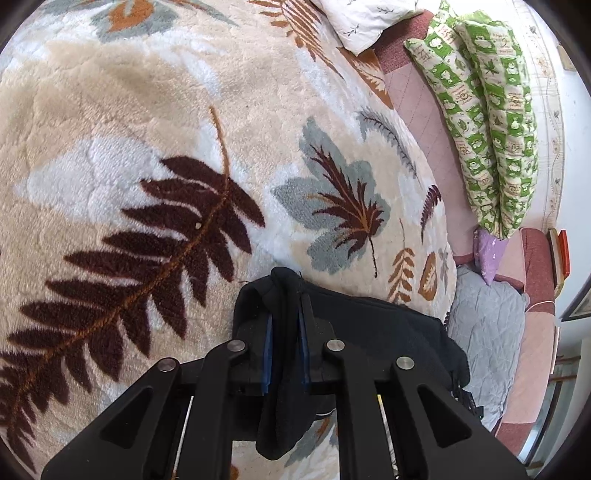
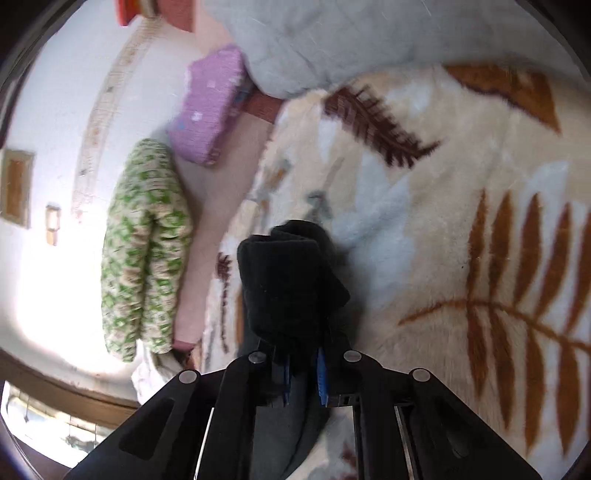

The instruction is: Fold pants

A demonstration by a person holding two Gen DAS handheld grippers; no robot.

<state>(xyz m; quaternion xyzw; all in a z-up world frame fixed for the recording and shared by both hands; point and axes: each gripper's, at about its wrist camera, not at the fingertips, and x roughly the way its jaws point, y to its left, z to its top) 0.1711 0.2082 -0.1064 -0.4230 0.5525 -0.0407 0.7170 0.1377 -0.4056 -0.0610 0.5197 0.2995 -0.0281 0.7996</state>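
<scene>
The black pants lie bunched on a leaf-patterned plush blanket. In the left wrist view my left gripper is shut on a fold of the black cloth, which wraps over the fingertips and hangs down between the blue pads. In the right wrist view my right gripper is shut on another thick bunch of the black pants, lifted a little above the blanket. The cloth hides both sets of fingertips.
Green patterned pillows lean along the wall on a pink quilted sheet. A purple cushion and a grey quilt lie at the bed's end. A white pillow sits at the far corner.
</scene>
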